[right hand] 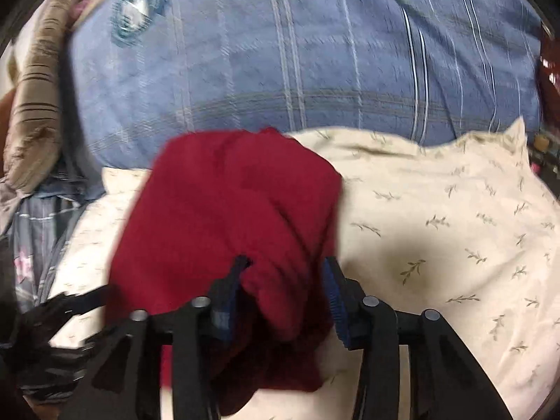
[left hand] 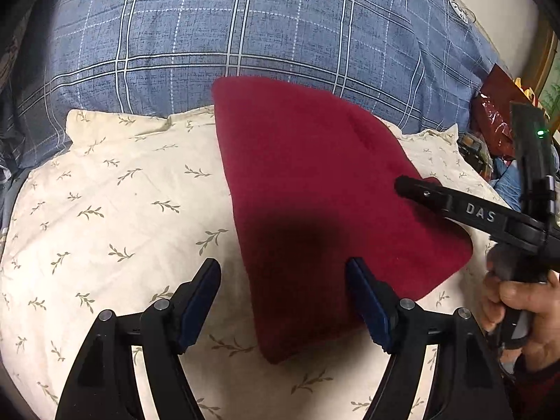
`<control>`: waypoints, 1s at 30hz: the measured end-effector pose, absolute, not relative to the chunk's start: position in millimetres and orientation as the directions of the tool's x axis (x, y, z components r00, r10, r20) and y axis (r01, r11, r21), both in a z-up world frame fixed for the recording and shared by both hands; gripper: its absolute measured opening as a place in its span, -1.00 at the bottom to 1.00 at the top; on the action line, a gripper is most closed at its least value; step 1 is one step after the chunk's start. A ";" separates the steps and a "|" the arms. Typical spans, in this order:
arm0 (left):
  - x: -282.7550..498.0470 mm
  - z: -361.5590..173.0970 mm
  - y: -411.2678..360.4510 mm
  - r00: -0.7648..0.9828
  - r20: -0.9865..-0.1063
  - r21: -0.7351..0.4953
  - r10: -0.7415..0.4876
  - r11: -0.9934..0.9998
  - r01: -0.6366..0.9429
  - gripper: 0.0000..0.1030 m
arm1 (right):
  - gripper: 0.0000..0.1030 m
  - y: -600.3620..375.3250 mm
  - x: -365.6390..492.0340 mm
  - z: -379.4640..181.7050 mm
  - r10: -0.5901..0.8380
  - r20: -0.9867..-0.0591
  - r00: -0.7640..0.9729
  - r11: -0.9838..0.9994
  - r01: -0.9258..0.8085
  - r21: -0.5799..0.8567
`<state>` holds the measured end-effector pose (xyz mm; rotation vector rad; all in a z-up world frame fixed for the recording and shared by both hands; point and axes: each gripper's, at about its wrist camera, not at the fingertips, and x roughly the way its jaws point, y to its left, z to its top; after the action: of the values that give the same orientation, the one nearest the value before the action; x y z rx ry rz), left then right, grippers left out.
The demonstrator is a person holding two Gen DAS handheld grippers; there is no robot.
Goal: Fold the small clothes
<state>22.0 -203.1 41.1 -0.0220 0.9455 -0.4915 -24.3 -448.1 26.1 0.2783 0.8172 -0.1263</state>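
Nearest, the left gripper stands wide apart and empty over the near edge of the red garment, which lies already folded on the cream pillow. The right gripper has red cloth between its parted jaws; because of blur, whether the pads press it is unclear. Further folds may remain, and the blue plaid bedding behind is cut off.

Both grippers are black with blue pads, silver screws and white "DAS" lettering; a dark red sleeve sits behind the hand.

Blue plaid bedding under cream leaf-print pillow; dark red garment lying on pillow
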 end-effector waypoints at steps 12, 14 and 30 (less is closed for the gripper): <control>51.9 45.0 -177.3 0.452 -0.707 -0.421 -0.545 0.837 0.350 0.53 | 0.57 -479.1 -26.2 20.3 0.181 -0.658 0.730 0.896 0.153 0.416; 62.6 37.8 -178.7 0.432 -0.714 -0.437 -0.551 0.832 0.341 0.54 | 0.62 -481.5 -17.9 14.9 0.220 -0.654 0.724 0.888 0.129 0.442; 73.3 34.8 -193.8 0.387 -0.700 -0.455 -0.601 0.792 0.406 0.02 | -0.08 -452.5 -11.0 30.4 0.286 -0.624 0.728 0.883 0.052 0.466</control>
<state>73.3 -193.8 34.8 -0.2234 0.9821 -0.6472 -11.0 -452.5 30.4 0.4813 0.7518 0.1344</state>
